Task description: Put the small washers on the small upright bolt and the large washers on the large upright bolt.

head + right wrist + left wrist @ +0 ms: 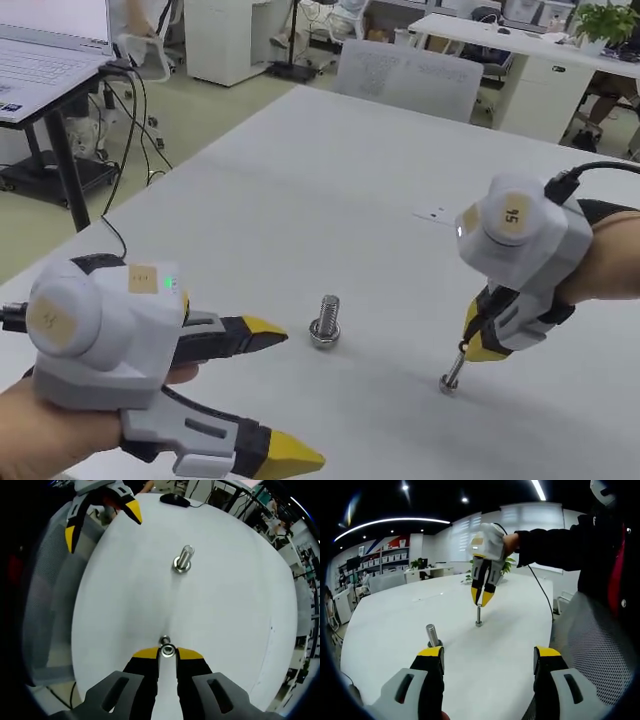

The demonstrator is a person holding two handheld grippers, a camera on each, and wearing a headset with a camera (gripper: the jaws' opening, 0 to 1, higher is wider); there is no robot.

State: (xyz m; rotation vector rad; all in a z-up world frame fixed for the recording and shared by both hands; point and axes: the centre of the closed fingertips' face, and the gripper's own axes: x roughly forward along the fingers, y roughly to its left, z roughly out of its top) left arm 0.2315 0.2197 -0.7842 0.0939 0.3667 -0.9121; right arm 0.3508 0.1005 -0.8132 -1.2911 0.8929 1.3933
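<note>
- Washer: judged light, stiff, slick; nipped at its rim by right hand-held gripper, just above small bolt.
- Left hand-held gripper: wide, empty.

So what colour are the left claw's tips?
Yellow; the left claw shows it best in the left gripper view.

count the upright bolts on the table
2. The large bolt stands ahead of the open left gripper. The small bolt stands just below the right gripper, whose tips pinch a washer over it. None appears hidden.
</note>
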